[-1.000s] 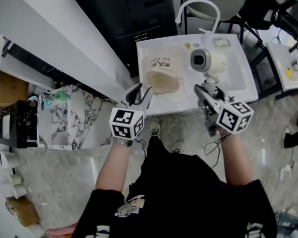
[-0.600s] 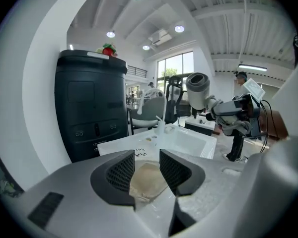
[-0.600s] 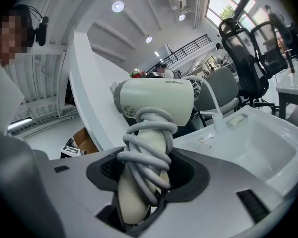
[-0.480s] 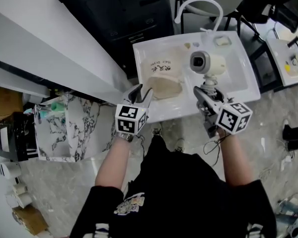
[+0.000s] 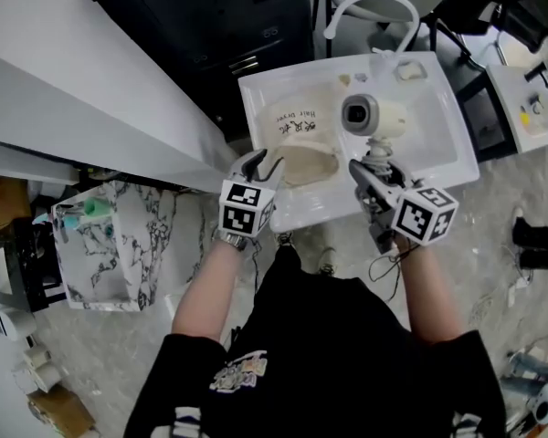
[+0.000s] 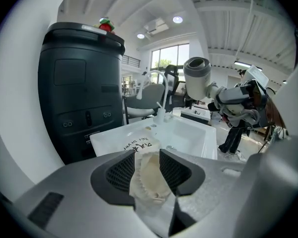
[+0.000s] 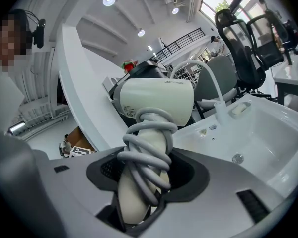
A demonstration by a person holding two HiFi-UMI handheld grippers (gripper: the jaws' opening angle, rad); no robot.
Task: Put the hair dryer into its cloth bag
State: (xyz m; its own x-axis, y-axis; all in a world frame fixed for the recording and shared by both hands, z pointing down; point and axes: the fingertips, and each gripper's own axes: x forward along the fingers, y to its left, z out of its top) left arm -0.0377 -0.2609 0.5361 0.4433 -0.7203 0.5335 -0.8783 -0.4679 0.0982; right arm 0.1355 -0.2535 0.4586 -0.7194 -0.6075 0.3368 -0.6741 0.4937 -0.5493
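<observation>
Left gripper (image 6: 148, 168) pinches the cream cloth bag's (image 5: 301, 153) ruffled rim at the white basin's (image 5: 443, 144) near edge. Right gripper (image 7: 141, 180) clamps the smooth cream hair dryer's (image 7: 156, 100) cord-wound handle.

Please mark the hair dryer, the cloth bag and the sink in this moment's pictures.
hair dryer (image 5: 391, 117): head view, on its cream barrel.
cloth bag (image 5: 297, 140): head view, on the fabric below its print.
sink (image 5: 434, 121): head view, on the bare basin floor.

You hold two: left gripper (image 5: 265, 160), right gripper (image 5: 376, 161); one hair dryer (image 5: 376, 117); one cloth bag (image 5: 300, 140); one sink (image 5: 458, 144); one faucet (image 5: 365, 2).
</observation>
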